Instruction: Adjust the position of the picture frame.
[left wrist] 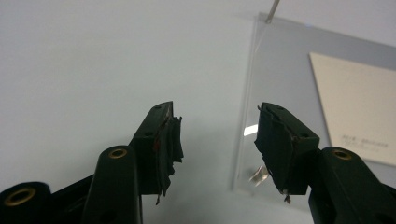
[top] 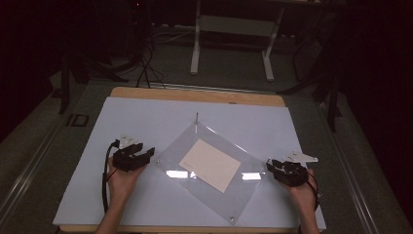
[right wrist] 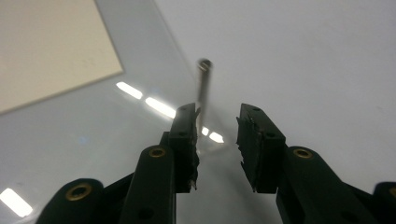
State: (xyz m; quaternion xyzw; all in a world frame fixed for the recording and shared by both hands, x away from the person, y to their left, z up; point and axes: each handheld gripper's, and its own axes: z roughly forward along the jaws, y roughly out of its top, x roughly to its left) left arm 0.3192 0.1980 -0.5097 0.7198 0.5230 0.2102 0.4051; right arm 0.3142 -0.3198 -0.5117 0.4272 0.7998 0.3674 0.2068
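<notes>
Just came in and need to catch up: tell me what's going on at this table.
A person holds a gripper in each hand at opposite corners of a clear acrylic sheet that lies on the white table over a cream card. The left gripper sits open at the sheet's left corner. The right gripper is open, with a thin upright metal pin at the right corner close to one jaw. Another pin stands at the far corner.

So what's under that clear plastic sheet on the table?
Under the clear plastic sheet lies a cream card, showing through it, with faint small print near one edge. The pale table surface shows around it. What is beneath the card is covered.
</notes>
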